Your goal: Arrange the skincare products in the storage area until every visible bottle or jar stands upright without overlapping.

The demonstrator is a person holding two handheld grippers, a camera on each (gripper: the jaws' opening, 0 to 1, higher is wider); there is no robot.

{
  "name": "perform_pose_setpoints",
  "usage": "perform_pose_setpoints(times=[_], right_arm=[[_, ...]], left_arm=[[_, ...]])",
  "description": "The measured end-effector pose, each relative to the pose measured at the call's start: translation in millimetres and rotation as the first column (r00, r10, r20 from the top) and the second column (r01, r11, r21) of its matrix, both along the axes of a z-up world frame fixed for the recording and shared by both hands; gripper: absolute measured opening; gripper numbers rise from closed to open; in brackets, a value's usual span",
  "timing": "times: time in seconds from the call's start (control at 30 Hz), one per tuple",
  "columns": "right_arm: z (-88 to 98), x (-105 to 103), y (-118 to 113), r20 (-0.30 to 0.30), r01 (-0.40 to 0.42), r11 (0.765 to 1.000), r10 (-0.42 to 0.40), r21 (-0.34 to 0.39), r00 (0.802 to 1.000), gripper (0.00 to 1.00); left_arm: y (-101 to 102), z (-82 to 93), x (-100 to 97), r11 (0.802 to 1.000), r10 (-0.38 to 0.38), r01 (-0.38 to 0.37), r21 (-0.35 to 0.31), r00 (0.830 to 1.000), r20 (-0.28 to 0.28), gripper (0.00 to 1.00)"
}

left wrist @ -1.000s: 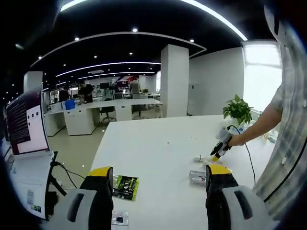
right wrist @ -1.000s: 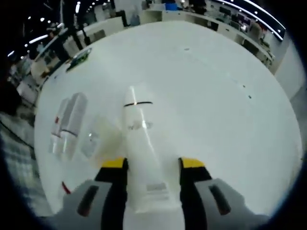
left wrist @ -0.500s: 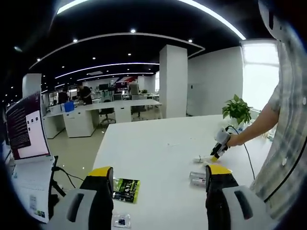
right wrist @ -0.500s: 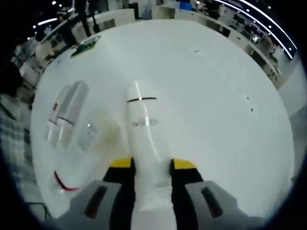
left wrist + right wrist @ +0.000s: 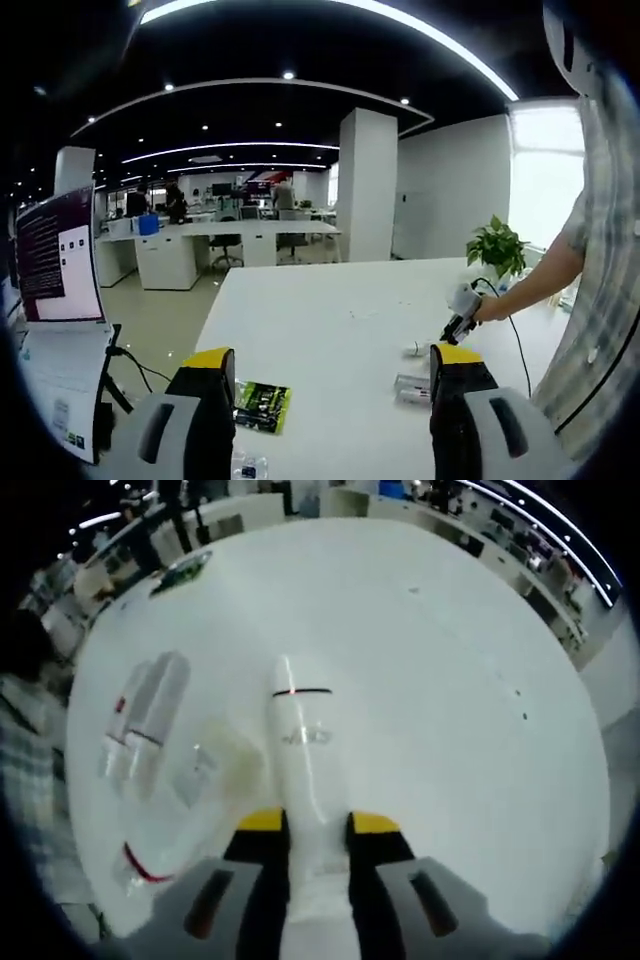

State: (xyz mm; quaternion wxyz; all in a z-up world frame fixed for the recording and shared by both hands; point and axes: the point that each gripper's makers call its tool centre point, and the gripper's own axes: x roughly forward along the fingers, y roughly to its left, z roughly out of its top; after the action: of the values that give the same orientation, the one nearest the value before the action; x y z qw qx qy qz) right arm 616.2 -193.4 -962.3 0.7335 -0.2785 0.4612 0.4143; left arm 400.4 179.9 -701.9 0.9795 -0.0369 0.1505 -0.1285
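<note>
Change since earlier: right jaws, which stood wider around the white tube a second ago, now pinch its flat end.
Right gripper: I have it clamped on the tube, yellow tips tight against both sides.
White tube: lies along my jaws' line on the white table, black-banded cap end pointing away from me.
Other products: two clear bottles lie side by side to the left of the tube; a small clear jar lies between them and the tube, apart from both.
Left gripper: I hold it wide open above the table, nothing between the jaws.
Left gripper view: a green packet lies on the table near my left jaw.
Far right gripper: held by a hand at the tube.
</note>
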Motion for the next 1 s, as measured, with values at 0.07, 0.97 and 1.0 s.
perform_pose_setpoints(times=[0.07, 0.97, 1.0], right_arm=[[9.5, 3, 3, 0.014, 0.028, 0.999, -0.028, 0.024, 0.999, 0.18], [122.4, 0, 86, 0.213, -0.134, 0.953, 0.077, 0.27, 0.974, 0.19], [127.8, -2, 91, 0.229, -0.15, 0.95, 0.087, 0.274, 0.97, 0.19]], left_arm=[[4, -1.5, -0.9, 1.0, 0.01, -0.01, 0.0, 1.0, 0.0, 0.82], [-34, -19.3, 30.6, 0.989, -0.143, 0.142, -0.039, 0.99, -0.016, 0.82], [-36, -19.0, 32.4, 0.988, -0.15, 0.15, -0.037, 0.989, -0.015, 0.82]])
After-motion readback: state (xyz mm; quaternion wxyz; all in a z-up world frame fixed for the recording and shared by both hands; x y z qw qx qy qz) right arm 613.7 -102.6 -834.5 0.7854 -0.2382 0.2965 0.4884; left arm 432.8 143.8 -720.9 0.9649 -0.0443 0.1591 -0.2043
